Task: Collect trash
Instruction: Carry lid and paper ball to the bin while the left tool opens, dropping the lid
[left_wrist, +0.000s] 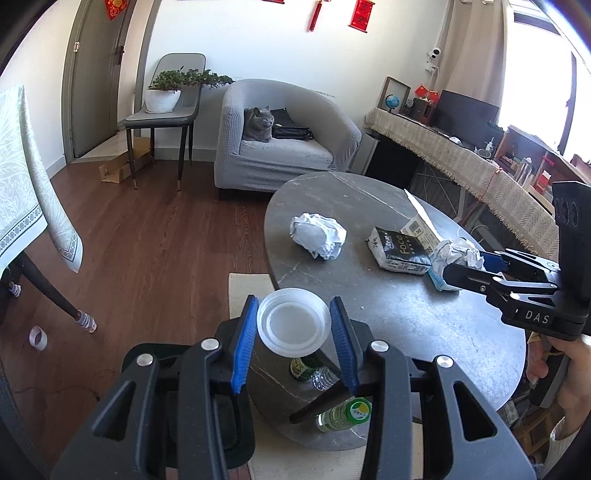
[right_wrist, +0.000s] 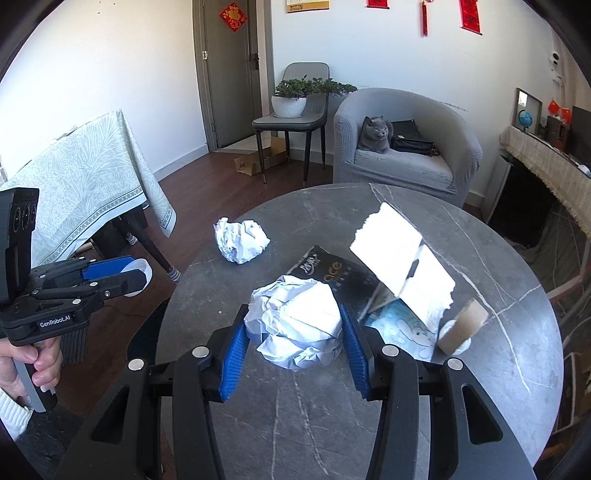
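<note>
My left gripper (left_wrist: 293, 321) is shut on a clear plastic lid (left_wrist: 293, 322) and holds it in the air off the left edge of the round grey table (left_wrist: 406, 325); it also shows in the right wrist view (right_wrist: 129, 275). My right gripper (right_wrist: 293, 325) is closed around a crumpled white paper ball (right_wrist: 295, 323) on the table; it also shows in the left wrist view (left_wrist: 465, 264). A second crumpled paper ball (left_wrist: 319, 240) (right_wrist: 242, 240) lies further back on the table.
A black tissue pack (left_wrist: 402, 253) (right_wrist: 332, 271), a torn white box (right_wrist: 402, 254), a blue printed wrapper (right_wrist: 404, 328) and a cardboard roll (right_wrist: 461, 325) lie on the table. Bottles (left_wrist: 343, 410) lie under it. A grey cat (left_wrist: 258, 125) sits in the armchair.
</note>
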